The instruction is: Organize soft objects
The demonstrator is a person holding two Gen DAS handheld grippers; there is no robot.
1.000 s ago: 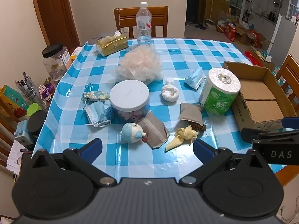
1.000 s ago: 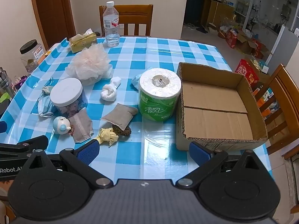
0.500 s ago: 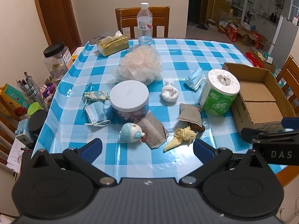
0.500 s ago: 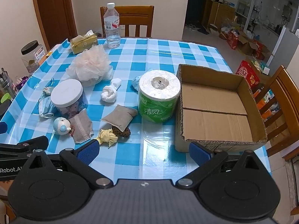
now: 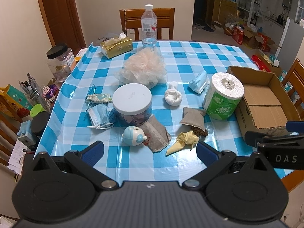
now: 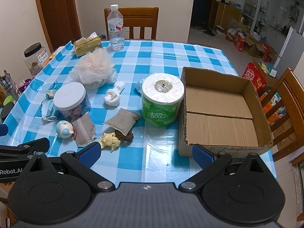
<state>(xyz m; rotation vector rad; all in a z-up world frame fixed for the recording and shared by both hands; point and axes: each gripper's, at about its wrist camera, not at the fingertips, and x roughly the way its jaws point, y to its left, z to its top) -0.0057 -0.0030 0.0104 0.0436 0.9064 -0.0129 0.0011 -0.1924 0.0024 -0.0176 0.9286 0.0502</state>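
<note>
Inventory, as I saw it from the wrist cams:

- L gripper (image 5: 150, 150): fingers spread wide, nothing held, hovering over near table edge.
- R gripper (image 6: 146, 154): same, spread & empty, near front of the open brown cardboard box (image 6: 224, 112), which was empty, at table's right side.
- Blue/white checked tablecloth (image 6: 161, 57) carried the soft items, all outside the box:
  - peach mesh bath pouf (image 5: 142, 67), far centre
  - knotted white cloth (image 5: 172, 96)
  - grey fabric pouch (image 6: 122, 120), lying over a dark brown item
  - yellow crumpled cloth (image 5: 183, 139), just beside it
  - grey face mask (image 5: 155, 133), touching small round blue/white toy (image 5: 133, 135)
  - blue face masks (image 5: 98, 115), left of white-lidded round jar (image 5: 133, 102)
  - green-wrapped toilet roll (image 6: 162, 102), upright, just beside box.
</note>
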